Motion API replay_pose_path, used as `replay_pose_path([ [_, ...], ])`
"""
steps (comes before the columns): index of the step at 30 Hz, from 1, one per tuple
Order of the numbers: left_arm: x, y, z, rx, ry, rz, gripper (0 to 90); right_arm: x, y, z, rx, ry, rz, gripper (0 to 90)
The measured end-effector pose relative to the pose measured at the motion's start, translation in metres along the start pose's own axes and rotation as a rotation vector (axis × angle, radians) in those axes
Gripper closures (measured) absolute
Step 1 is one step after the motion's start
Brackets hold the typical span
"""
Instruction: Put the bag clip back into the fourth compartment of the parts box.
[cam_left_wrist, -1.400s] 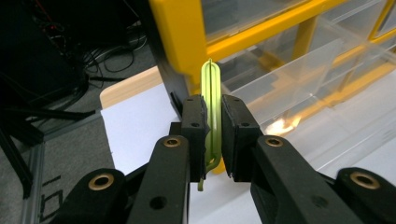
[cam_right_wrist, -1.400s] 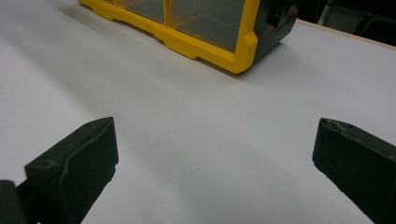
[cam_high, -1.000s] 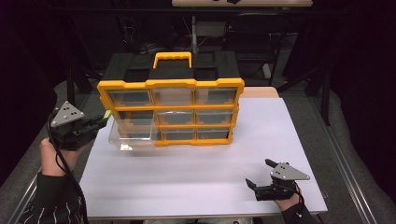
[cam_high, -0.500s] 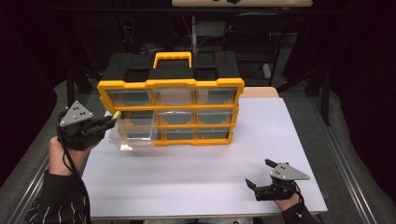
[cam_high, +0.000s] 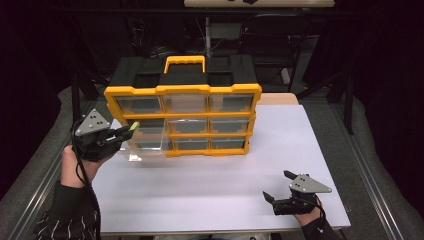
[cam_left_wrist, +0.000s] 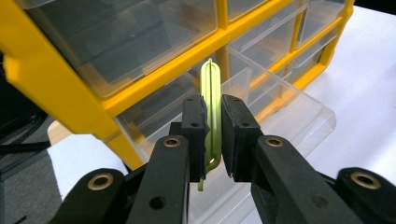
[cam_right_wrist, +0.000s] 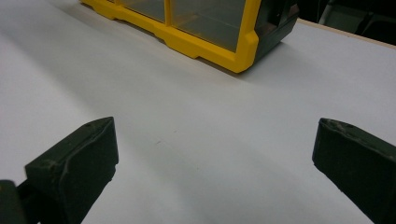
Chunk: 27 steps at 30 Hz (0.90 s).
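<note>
A yellow and black drawer cabinet stands at the back of the white table. Its lower-left clear drawer is pulled out. My left gripper is shut on a thin yellow-green clip, held edge-on just above that open drawer. In the left gripper view the clip stands upright between the two black pads. My right gripper rests open on the table at the front right, nothing between its fingertips.
The cabinet's bottom right corner lies ahead of the right gripper. Bare white tabletop stretches between the cabinet and the front edge. Dark chairs and cables stand behind the table.
My left gripper with the clip has moved right and slightly up, from beside the cabinet's left edge to above the pulled-out drawer. The right gripper has stayed still.
</note>
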<state>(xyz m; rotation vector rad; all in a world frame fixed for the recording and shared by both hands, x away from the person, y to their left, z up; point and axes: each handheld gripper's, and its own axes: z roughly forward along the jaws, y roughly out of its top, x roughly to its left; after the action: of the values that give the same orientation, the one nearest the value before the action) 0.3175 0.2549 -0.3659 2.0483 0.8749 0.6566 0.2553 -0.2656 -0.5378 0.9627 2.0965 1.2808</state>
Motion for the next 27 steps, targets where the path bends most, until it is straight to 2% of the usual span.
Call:
replay_pose_path([
  [10,-0.005,0.002,0.007,0.049,-0.049,0.042,80.4,0.000,0.000,0.000,0.000,-0.001,-0.002,0.0],
  [24,-0.008,0.005,0.017,0.076,-0.074,0.053,79.9,0.000,0.000,-0.002,0.004,-0.001,0.000,0.0],
  [25,-0.007,0.006,0.018,0.077,-0.074,0.050,79.2,0.000,0.000,-0.002,0.003,-0.001,0.001,0.0],
  [26,-0.007,0.006,0.019,0.079,-0.068,0.044,74.8,0.000,0.000,-0.001,0.002,-0.003,0.000,0.0],
  [27,-0.007,0.006,0.020,0.076,-0.058,0.038,65.1,0.000,0.000,-0.001,0.003,-0.003,-0.003,0.0],
])
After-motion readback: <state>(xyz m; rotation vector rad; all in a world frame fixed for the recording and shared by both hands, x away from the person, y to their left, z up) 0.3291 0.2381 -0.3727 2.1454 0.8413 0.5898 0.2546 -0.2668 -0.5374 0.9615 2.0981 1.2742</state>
